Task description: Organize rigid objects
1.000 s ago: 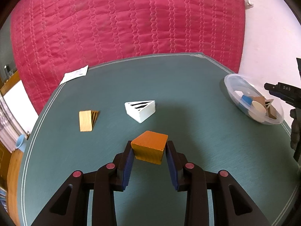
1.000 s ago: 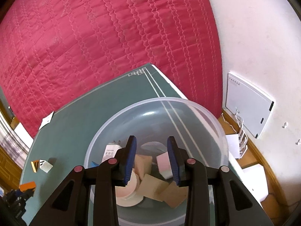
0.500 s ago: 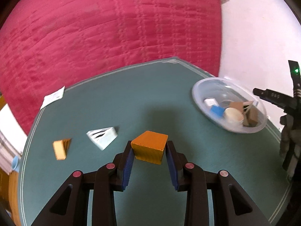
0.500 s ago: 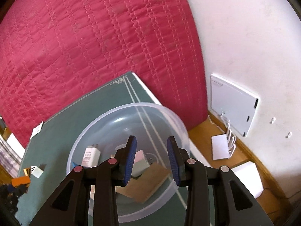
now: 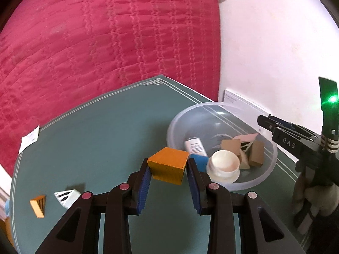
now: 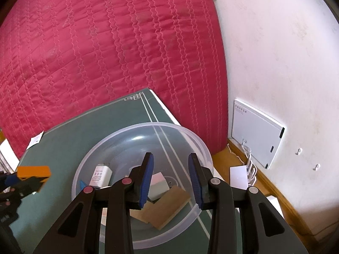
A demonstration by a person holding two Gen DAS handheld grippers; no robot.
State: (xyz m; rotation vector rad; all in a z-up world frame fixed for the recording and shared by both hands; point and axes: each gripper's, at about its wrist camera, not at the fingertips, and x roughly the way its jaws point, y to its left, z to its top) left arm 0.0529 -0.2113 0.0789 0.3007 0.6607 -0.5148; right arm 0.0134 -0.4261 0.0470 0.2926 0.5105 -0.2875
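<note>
The left gripper [image 5: 168, 174] has its fingers clamped on the two sides of an orange block [image 5: 168, 166], which it carries clear of the green desk [image 5: 101, 137] and just short of the near rim of the clear plastic bowl [image 5: 269, 169]. The right gripper [image 6: 170, 177] hangs over that same bowl with nothing between its blue pads; the fingers [image 6: 196, 182] stand at their narrowest, a bare gap between them, and touch none of the contents. Inside the bowl lie the pieces already gathered: a white round lid [image 5: 225, 162], a small white box with printed lines [image 5: 195, 147], a blue piece [image 5: 199, 160], and several brown and pink blocks [image 5: 255, 153] leaning together on the far side. Two pieces are left out on the desk, well apart from the bowl at the left: a white wedge with black stripes [image 5: 66, 196] and a small orange wedge [image 5: 38, 205] beside it. A paper slip [image 5: 29, 140] lies near the far left edge. The step in hand looks like the carry of the orange block to the bowl. The next move calls for bringing the block over the rim, above a free spot near the white box, and only then parting the fingers; the right gripper probably needs to draw aside first, since it occupies the space above the bowl.
</note>
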